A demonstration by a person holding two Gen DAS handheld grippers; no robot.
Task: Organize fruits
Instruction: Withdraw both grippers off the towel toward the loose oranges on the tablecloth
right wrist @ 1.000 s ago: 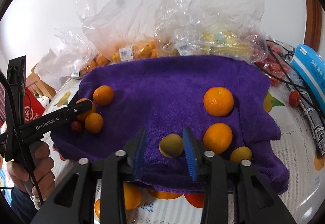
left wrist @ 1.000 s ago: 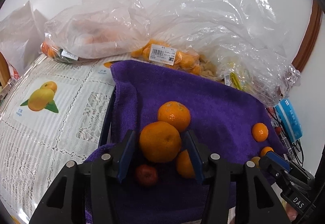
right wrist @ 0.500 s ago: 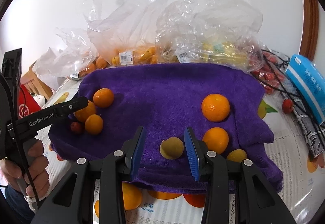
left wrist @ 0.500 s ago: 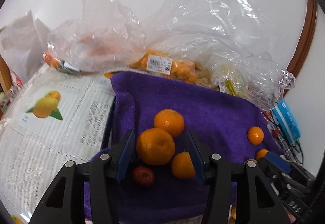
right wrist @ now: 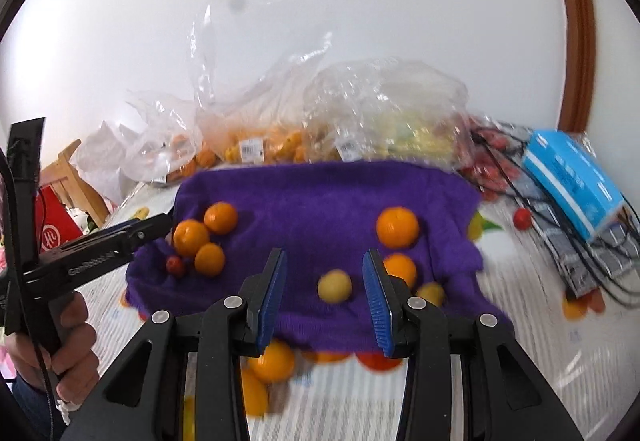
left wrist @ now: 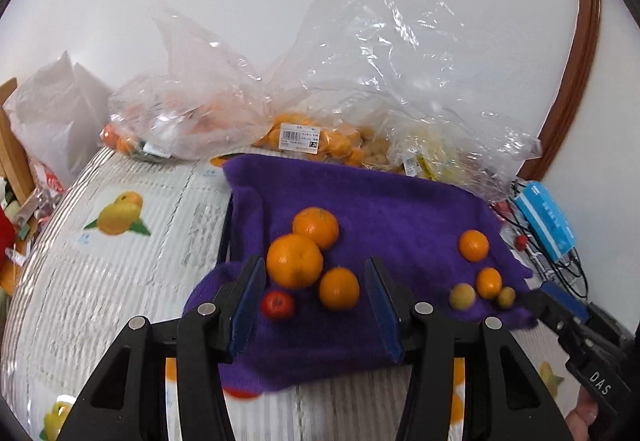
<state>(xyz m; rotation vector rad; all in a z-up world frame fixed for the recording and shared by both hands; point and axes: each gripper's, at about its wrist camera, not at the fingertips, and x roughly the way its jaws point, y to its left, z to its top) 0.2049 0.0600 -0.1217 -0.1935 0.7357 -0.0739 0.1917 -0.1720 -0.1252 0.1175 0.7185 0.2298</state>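
A purple towel [left wrist: 400, 209] lies on the table with fruit in two groups. In the left wrist view three oranges [left wrist: 294, 261] and a small red fruit [left wrist: 277, 304] lie below my left gripper [left wrist: 314, 297], which is open and holds nothing. Two smaller oranges [left wrist: 473, 245] and two yellow fruits [left wrist: 462, 296] lie at the towel's right. In the right wrist view my right gripper [right wrist: 324, 291] hangs open above the towel [right wrist: 320, 193]. A yellow fruit [right wrist: 335, 285] shows between its fingers, untouched. Two oranges [right wrist: 397, 227] lie just right of it. The left gripper [right wrist: 132, 233] hovers by the left group.
Clear plastic bags of fruit [left wrist: 312, 137] line the wall behind the towel. A blue box [right wrist: 572, 181] and black cables [right wrist: 600, 261] lie at the right. A person's hand [right wrist: 68, 341] holds the left gripper's handle. The tablecloth [left wrist: 120, 241] has printed fruit pictures.
Both grippers have lifted and drawn back from the towel. The big orange no longer fills the gap between the left fingers. The yellow fruit looks smaller between the right fingers.
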